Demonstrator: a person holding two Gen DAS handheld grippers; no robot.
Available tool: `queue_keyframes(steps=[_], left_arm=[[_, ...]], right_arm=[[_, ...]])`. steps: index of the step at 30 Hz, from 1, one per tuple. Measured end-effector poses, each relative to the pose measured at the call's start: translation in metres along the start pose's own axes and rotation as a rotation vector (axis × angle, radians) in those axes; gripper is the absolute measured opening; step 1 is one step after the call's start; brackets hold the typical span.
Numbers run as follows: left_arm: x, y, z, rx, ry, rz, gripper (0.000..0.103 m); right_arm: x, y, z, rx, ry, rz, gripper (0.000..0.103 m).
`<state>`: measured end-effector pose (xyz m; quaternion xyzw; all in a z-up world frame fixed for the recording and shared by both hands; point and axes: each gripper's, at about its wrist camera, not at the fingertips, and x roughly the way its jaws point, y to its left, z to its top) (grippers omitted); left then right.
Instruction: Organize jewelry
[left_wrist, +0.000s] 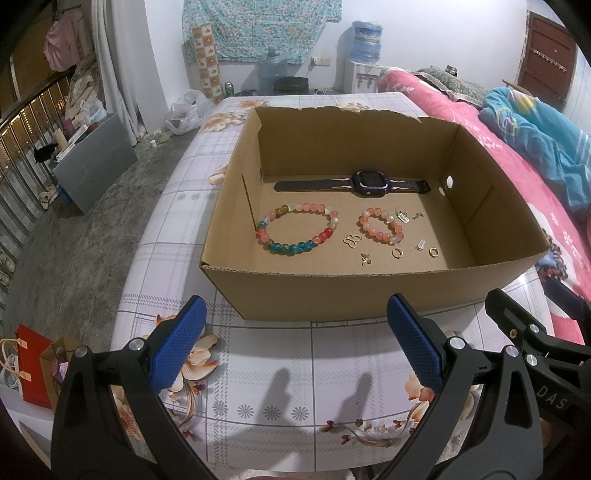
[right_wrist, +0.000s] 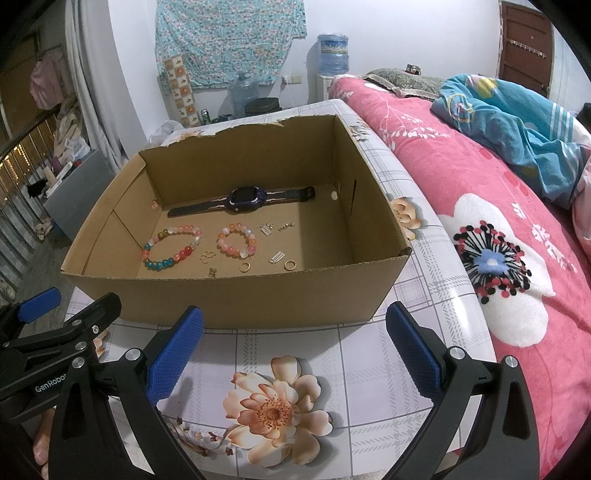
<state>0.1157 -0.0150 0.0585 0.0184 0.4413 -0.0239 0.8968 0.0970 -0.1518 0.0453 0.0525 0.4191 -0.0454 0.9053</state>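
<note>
An open cardboard box (left_wrist: 332, 291) (right_wrist: 236, 299) stands on the flowered table. Inside lie a dark purple watch (left_wrist: 369, 182) (right_wrist: 245, 198), a large multicolour bead bracelet (left_wrist: 297, 231) (right_wrist: 172, 246), a small pink bead bracelet (left_wrist: 380, 225) (right_wrist: 237, 238), two gold rings (left_wrist: 397, 253) (right_wrist: 245, 266) and several small charms (left_wrist: 351, 241) (right_wrist: 207, 255). My left gripper (left_wrist: 295, 343) is open and empty, over the table in front of the box. My right gripper (right_wrist: 295, 347) is open and empty beside it, also short of the box's near wall.
The table (left_wrist: 295, 398) (right_wrist: 369, 362) has a tiled flower cloth. A bed with a pink quilt (right_wrist: 517, 229) (left_wrist: 517, 166) runs along the right. Floor, a grey cabinet (left_wrist: 92, 162) and bags lie to the left.
</note>
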Motion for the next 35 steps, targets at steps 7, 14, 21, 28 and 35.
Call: queue_keyframes(steps=[7, 14, 21, 28, 35], left_arm=[[0.0001, -0.0002, 0.0009, 0.000, 0.001, 0.000, 0.095], [0.0001, -0.0002, 0.0009, 0.000, 0.001, 0.000, 0.095], [0.0003, -0.0004, 0.0010, 0.001, 0.002, 0.000, 0.095], [0.0005, -0.0004, 0.0006, 0.000, 0.005, 0.000, 0.095], [0.0006, 0.0054, -0.0044, -0.003, 0.010, -0.001, 0.095]], right_arm=[[0.0001, -0.0006, 0.0004, 0.000, 0.000, 0.000, 0.096], [0.0000, -0.0005, 0.0003, 0.001, 0.000, 0.001, 0.096], [0.0000, -0.0004, 0.0003, 0.002, 0.001, 0.002, 0.096], [0.0007, -0.0003, -0.0009, 0.003, 0.003, 0.002, 0.096], [0.0008, 0.0018, -0.0028, 0.003, 0.005, 0.003, 0.096]])
